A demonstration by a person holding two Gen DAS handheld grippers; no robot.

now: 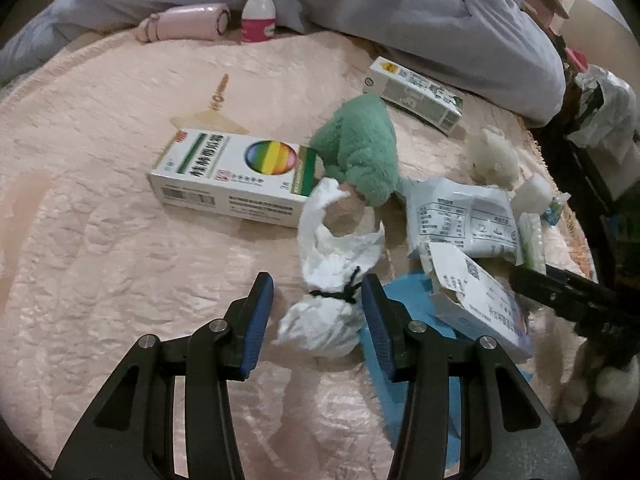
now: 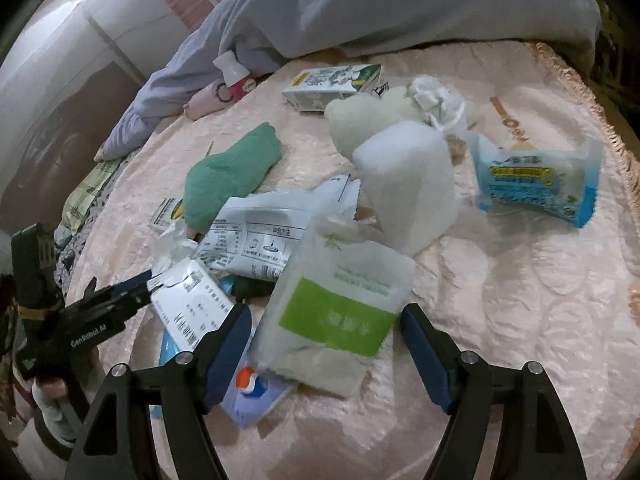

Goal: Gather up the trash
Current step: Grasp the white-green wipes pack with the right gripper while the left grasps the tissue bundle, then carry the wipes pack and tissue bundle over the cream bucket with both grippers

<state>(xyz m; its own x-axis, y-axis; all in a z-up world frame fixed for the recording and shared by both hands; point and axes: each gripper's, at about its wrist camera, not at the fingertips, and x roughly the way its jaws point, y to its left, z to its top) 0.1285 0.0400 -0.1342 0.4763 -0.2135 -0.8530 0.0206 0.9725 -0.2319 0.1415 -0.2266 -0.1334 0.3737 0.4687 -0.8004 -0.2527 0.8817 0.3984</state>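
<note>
Both wrist cameras look steeply down, close, sharing the green sock (image 1: 360, 148).

A green sock (image 1: 360, 152) hides one end of the rainbow-printed box (image 1: 232, 172); its small print is illegible.

Pink quilted bed (image 1: 120, 208), grey duvet (image 1: 400, 12), perhaps wardrobe (image 2: 60, 80).

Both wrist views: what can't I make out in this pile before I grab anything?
- Blue item, left wrist view: mostly hidden under the tied white bag and torn box.
- Rainbow-logo box, right wrist view: largely covered by the green sock.
- Pouch with green label, right wrist view: print blurred, unreadable.
</note>
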